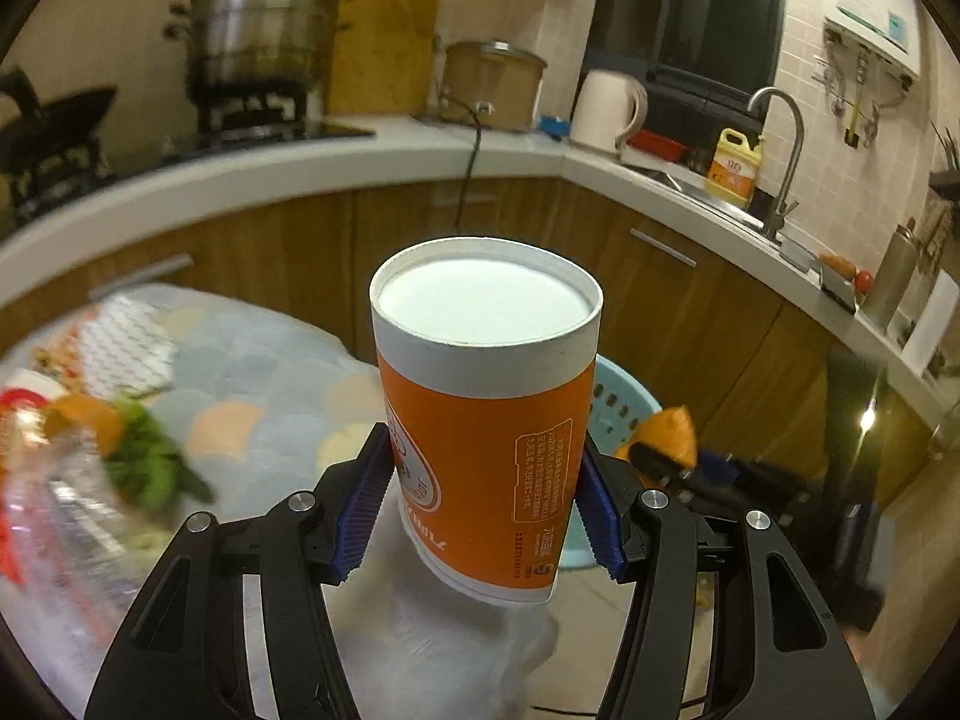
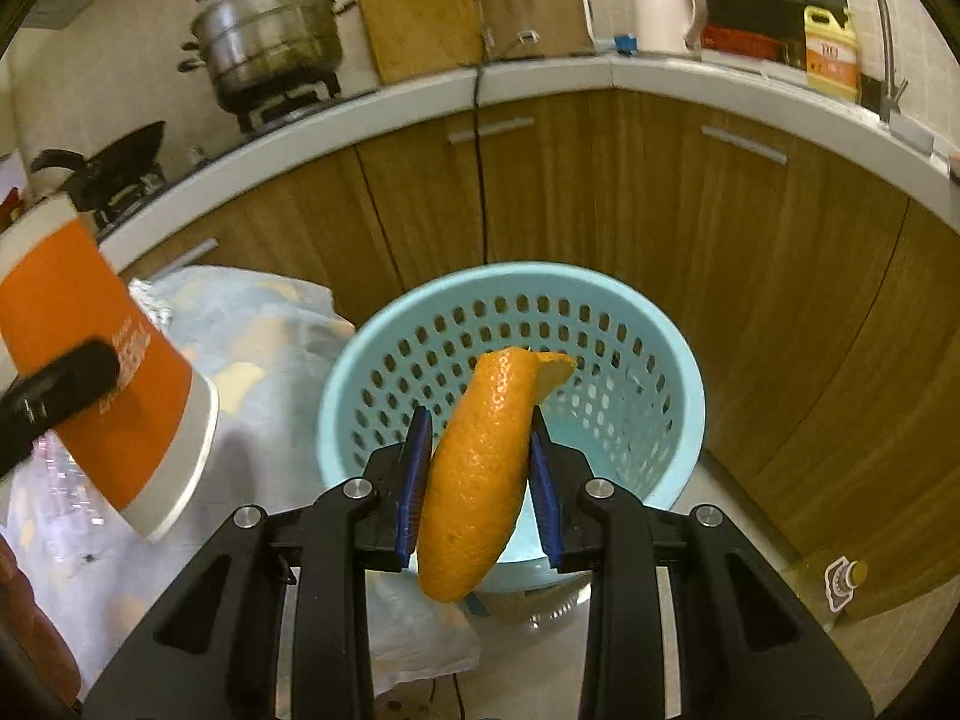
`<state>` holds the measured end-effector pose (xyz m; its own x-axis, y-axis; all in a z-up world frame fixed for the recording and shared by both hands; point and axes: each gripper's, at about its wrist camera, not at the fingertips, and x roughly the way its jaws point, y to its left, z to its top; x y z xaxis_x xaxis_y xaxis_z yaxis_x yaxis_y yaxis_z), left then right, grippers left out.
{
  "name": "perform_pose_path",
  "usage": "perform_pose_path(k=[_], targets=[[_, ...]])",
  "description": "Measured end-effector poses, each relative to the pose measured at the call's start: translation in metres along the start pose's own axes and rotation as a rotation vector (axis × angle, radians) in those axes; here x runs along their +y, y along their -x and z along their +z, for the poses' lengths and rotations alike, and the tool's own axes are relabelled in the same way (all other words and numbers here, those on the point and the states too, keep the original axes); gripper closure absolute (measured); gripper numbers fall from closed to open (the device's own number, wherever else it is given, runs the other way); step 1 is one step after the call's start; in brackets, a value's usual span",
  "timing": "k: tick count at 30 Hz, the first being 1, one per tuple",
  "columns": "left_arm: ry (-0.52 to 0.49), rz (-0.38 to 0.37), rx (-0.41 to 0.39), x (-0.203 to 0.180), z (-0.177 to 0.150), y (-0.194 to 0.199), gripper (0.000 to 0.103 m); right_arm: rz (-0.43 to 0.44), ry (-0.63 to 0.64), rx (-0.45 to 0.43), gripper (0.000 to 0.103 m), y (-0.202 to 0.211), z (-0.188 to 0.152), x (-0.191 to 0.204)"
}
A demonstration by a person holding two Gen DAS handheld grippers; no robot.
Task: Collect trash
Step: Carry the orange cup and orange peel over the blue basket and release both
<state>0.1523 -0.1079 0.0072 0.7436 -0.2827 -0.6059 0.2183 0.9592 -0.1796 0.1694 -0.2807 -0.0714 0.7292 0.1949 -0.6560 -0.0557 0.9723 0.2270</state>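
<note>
Orange cup (image 1: 486, 414) with a white band at the top, a white band at the bottom and small white writing on the side. Bright orange peel (image 2: 480, 468) with tiny dots on the skin. Light blue basket (image 2: 684, 396) full of little oval holes. Black grippers with dark blue ridged pads (image 1: 360, 510). Pale blue cloth (image 1: 252, 384) with round scales in peach, cream and grey. Green leaves (image 1: 150, 462). Brown wood cupboards (image 2: 780, 276) with thin dark grain. White counter (image 2: 540, 81). Shiny silver pot (image 2: 270, 30). Yellow bottle (image 2: 831, 54) with an orange label.
</note>
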Motion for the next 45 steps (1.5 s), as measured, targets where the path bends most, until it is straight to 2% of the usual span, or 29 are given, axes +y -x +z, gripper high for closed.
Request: perform_pose_path(k=[5, 7, 9, 11, 13, 23, 38, 42, 45], targets=[[0.055, -0.047, 0.081, 0.005, -0.005, -0.044, 0.046, -0.007, -0.041, 0.098, 0.073, -0.035, -0.005, -0.014], [0.060, -0.068, 0.087, 0.006, -0.006, -0.053, 0.043, -0.007, -0.056, 0.135, 0.072, -0.046, -0.005, -0.018], [0.060, -0.077, 0.110, 0.004, -0.005, -0.061, 0.040, -0.011, -0.057, 0.157, 0.068, -0.053, -0.005, -0.019], [0.039, -0.068, 0.116, -0.001, -0.006, -0.068, 0.038, -0.018, -0.045, 0.165, 0.055, -0.056, -0.005, -0.017], [0.033, -0.070, 0.124, -0.002, -0.007, -0.071, 0.036, -0.022, -0.036, 0.160, 0.050, -0.054, -0.002, -0.017], [0.058, -0.116, 0.160, 0.004, -0.010, -0.075, 0.028, -0.067, -0.023, 0.109, 0.050, -0.035, -0.002, -0.024], [0.091, -0.168, 0.203, 0.005, -0.012, -0.084, 0.020, -0.079, -0.064, 0.102, 0.050, -0.018, -0.010, -0.033], [0.115, -0.221, 0.222, 0.006, -0.014, -0.088, 0.019, -0.086, -0.074, 0.097, 0.050, -0.015, -0.011, -0.037], [0.112, -0.250, 0.201, 0.004, -0.013, -0.086, 0.019, -0.088, -0.084, 0.095, 0.050, -0.014, -0.010, -0.040]])
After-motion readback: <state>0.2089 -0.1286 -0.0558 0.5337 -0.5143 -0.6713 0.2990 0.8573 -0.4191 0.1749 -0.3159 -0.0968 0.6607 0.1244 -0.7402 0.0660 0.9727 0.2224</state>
